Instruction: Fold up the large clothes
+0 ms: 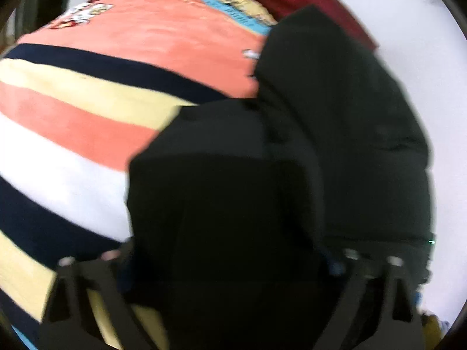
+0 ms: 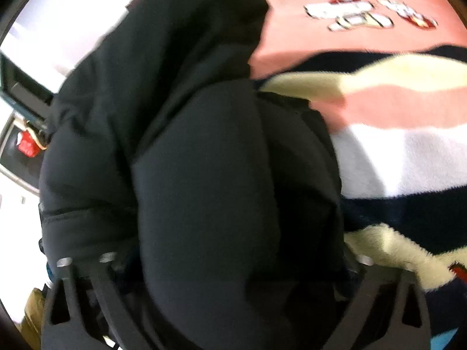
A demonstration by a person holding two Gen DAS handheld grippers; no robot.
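Both wrist views are motion-blurred and bent at their dark round fisheye edges. Even bright light washes the far white wall (image 1: 423, 43) out, while the puffy black padded jacket (image 2: 189, 160) swallows detail, casting soft shadow on the striped fleece blanket (image 2: 394, 157).

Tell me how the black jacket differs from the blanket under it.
The black jacket is plain, smooth and puffy; the blanket is fuzzy, striped coral, cream, white and navy. The jacket is bunched in folds; the blanket lies spread flat. Both are soft fabric.
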